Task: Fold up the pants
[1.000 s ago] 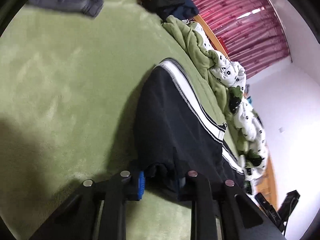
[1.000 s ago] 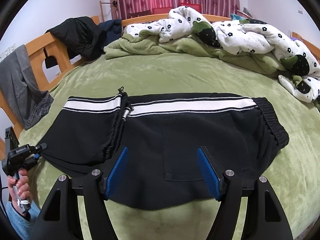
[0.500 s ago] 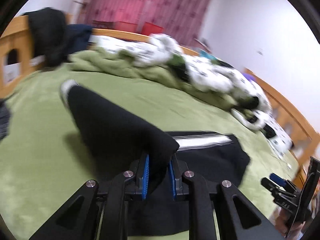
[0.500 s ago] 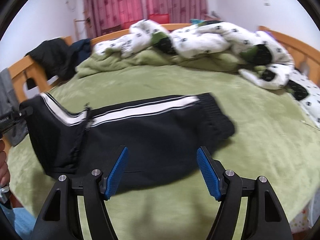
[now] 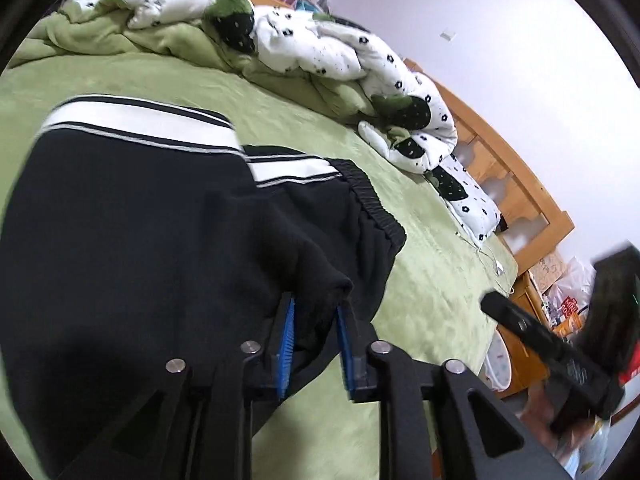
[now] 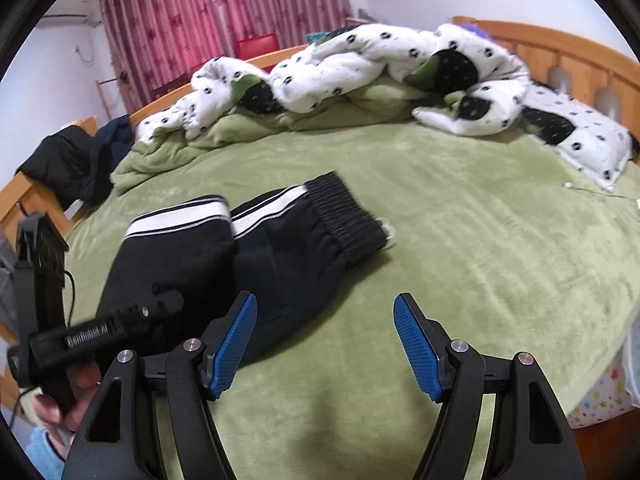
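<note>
Black pants (image 5: 152,240) with a white side stripe lie on the green bed, the leg half folded over towards the elastic waistband (image 6: 344,212). My left gripper (image 5: 316,320) holds the near corner of the folded layer; the cloth still fills the gap between its blue pads while the jaws are opening. From the right wrist view the pants (image 6: 280,248) lie ahead and to the left, with the left gripper's body (image 6: 120,320) and a hand (image 6: 60,404) at the lower left. My right gripper (image 6: 324,344) hovers open over bare green cover, right of the pants, holding nothing.
A white flower-print quilt (image 6: 360,64) and a bunched green blanket (image 6: 240,128) fill the far side of the bed. A wooden bed frame (image 6: 560,48) curves around it. Dark clothes (image 6: 68,164) hang on the left rail. A white cable (image 5: 492,260) lies near the right edge.
The left gripper carried the leg end up and across and laid it over the pants near the waistband. The right gripper swung rightward off the pants, still open.
</note>
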Available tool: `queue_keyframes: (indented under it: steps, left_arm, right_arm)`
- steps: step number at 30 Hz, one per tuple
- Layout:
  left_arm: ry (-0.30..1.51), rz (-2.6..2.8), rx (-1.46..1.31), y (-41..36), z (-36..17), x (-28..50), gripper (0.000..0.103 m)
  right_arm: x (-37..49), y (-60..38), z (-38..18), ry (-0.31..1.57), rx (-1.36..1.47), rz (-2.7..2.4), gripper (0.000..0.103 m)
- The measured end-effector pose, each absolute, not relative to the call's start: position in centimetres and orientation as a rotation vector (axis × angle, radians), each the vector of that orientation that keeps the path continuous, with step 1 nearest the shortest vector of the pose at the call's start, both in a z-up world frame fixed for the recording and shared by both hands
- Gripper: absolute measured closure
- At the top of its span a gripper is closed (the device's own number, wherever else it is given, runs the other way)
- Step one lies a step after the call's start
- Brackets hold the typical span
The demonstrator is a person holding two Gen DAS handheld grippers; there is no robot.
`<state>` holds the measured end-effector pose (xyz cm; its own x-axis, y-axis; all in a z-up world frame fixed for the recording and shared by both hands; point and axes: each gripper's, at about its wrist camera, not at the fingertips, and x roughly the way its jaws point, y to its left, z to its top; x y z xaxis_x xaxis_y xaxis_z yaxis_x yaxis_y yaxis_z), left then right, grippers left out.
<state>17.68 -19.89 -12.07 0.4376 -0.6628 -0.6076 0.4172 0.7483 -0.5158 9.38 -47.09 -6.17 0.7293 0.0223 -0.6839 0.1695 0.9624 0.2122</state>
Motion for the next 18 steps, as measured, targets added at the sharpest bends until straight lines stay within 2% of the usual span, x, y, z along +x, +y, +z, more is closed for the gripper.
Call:
queue_keyframes:
  steps: [1,2,3,8,11,14,16,17,18]
  left_arm:
    - [0.881,-0.698,-0.323,-18.7,-11.8,17.1,0.067]
    - [0.856,-0.692,-0.339,-16.9,-11.4,16.2,0.047]
    - [0.826,-0.658,-0.344,-15.9,-11.0,15.7,0.032]
    - [0.764,-0.456,-0.251,-10.3,-10.1,13.8,0.029]
    - [0.793,-0.342,-0.139,-8.4,-11.7,12.5,0.029]
    - [0.836,-0.318,-0.187,-6.3,-13.7,11.3,0.029]
    - [0.854,-0.314,-0.219,-5.8,-14.4,11.1,0.029]
    - [0.856,-0.316,-0.24,-5.6,-14.8,11.0,0.029]
    - [0.858,-0.319,-0.251,-5.8,-15.0,11.0,0.029]
  right_arm:
    - [9.6,-46.8,-6.3,0.76,0.27,-0.064,0.032]
    - [10.1,-46.2,-6.5,0.77,0.269,-0.037,0.032]
    - [10.8,-45.8,-6.6,0.779,0.263,-0.001,0.032]
    - [16.2,-43.3,-9.0,0.901,0.306,0.15,0.032]
    - [19.4,-41.7,-11.0,0.956,0.281,0.163,0.032]
    - [21.7,-40.4,-13.9,1.025,0.309,0.201,0.034]
    - [22.5,-39.5,-15.4,1.057,0.336,0.236,0.042]
    - [22.7,-38.9,-15.7,1.058,0.334,0.256,0.05]
    - [22.8,-38.1,-15.8,1.053,0.316,0.28,0.072]
